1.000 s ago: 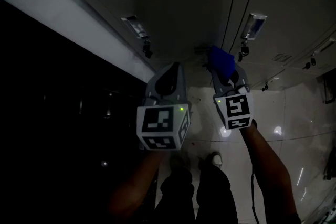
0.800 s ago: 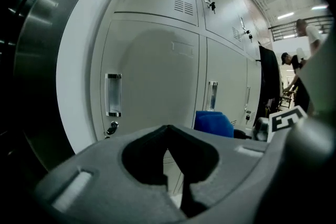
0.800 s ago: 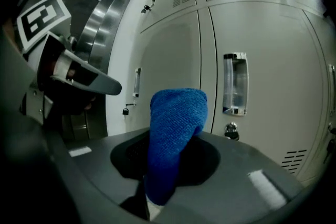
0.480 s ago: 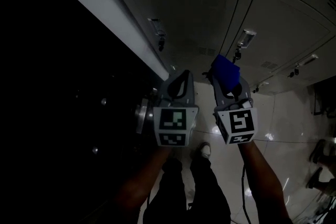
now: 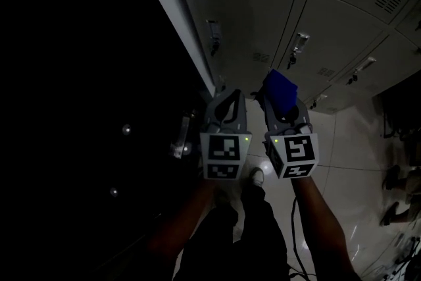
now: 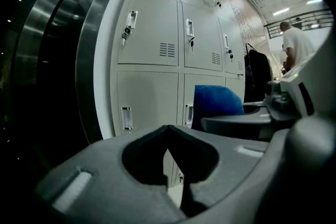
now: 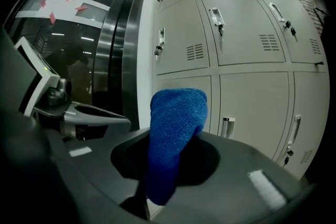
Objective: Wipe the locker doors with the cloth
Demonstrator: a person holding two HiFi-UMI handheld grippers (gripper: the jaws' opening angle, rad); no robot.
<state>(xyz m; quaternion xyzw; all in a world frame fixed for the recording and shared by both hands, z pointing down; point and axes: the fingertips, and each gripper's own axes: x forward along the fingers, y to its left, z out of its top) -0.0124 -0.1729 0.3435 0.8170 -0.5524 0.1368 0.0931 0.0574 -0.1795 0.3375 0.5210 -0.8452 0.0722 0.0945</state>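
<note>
Grey locker doors (image 5: 342,16) with small handles and vents fill the upper right of the head view; both grippers are held short of them. A blue cloth (image 7: 176,128) sticks up from my right gripper (image 5: 281,105), which is shut on it. The cloth (image 5: 279,89) does not touch any door. My left gripper (image 5: 225,102) hangs close beside the right one, its jaws shut with nothing between them. In the left gripper view the cloth (image 6: 218,99) shows to the right, with the lockers (image 6: 149,34) straight ahead.
A dark glass wall with a steel frame (image 6: 58,50) adjoins the lockers on the left, past a white edge post (image 5: 174,10). Glossy floor tiles (image 5: 355,148) lie below. Dark clothing (image 6: 257,73) hangs at the lockers' far end, and a person in white (image 6: 296,44) stands beyond.
The head view has swung, so more locker doors show and the dark wall takes up more of the left. Both grippers have drawn closer together; the cloth stays gripped.
</note>
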